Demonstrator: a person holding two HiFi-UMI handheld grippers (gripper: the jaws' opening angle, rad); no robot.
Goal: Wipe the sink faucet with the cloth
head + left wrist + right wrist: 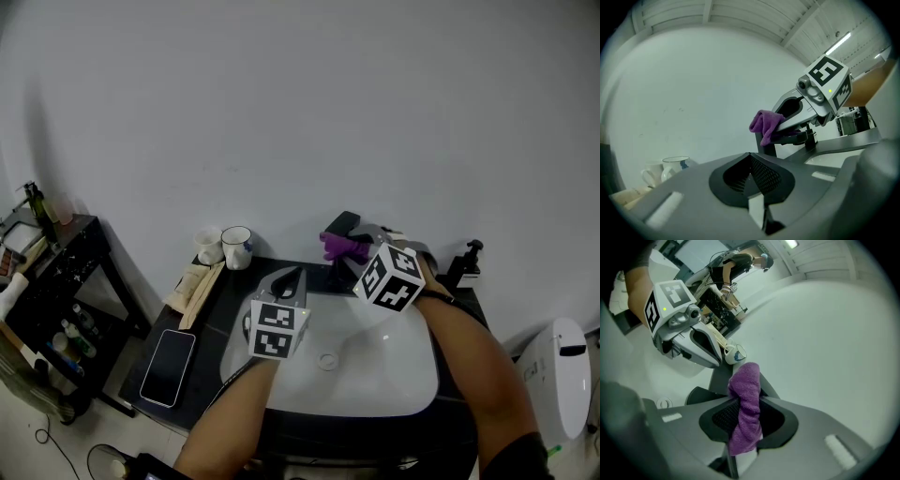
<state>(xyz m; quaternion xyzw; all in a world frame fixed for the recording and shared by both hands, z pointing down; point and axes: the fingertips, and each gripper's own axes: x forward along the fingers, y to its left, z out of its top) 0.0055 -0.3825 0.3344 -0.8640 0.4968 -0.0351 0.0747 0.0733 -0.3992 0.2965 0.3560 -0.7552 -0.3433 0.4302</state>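
A person is standing over a white sink (412, 375) set in a dark counter and is working a gripper in each hand. The right gripper (349, 251) is clenching a purple cloth (339, 246); in the right gripper view its jaws are pinching the cloth's middle, with folds sticking out above and below. The cloth is sitting at twelve o'clock of the basin, against the dark faucet (343, 223), and appears to be touching it. The left gripper (289, 279) is hovering over the basin at about ten o'clock. Its jaws are pressed together on nothing.

To wipe well, the cloth's loose upper fold probably needs pressing flat on the faucet and dragging along its length, then around the sides, so that cloth and not the hard jaw tips is meeting the metal. The empty left gripper is staying out of the wiping path, which looks sensible.

Two cups (223, 247) are standing at ten o'clock, a phone (167, 367) is lying face up at eight o'clock, and a soap dispenser (466, 263) is standing at two o'clock.

No brand or wording is readable. The gripper cubes are showing only black-and-white square markers, and the dispenser's label is too small to read.
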